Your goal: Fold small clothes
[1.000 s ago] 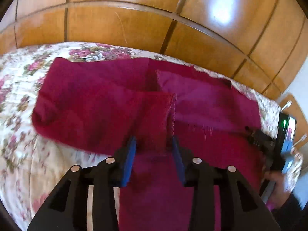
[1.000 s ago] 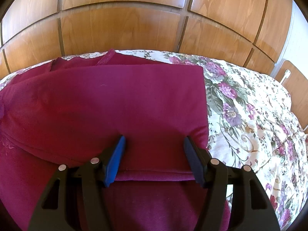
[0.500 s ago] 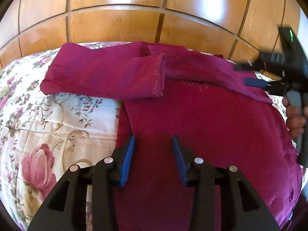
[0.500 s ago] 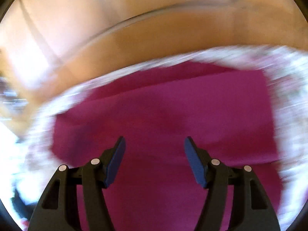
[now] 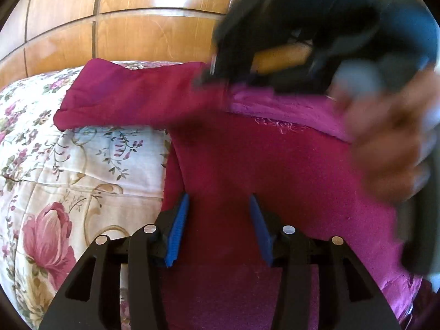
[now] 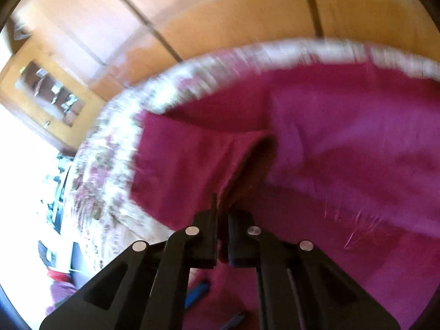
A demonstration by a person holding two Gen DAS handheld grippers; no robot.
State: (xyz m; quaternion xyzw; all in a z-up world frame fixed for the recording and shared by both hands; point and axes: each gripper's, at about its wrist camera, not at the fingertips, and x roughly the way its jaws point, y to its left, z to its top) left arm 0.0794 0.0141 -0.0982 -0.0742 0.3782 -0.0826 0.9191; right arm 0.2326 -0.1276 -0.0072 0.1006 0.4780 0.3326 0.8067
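My right gripper (image 6: 222, 209) pinched the sleeve (image 6: 192, 170) cuff, its length running away to my left. My left gripper (image 5: 218, 206) was opening, empty, over the garment (image 5: 261, 178).

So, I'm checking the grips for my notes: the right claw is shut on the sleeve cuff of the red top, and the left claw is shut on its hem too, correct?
Not quite. The right claw is shut on the sleeve cuff, but the left wrist view shows the left claw open and still opening over the red top, gripping nothing.
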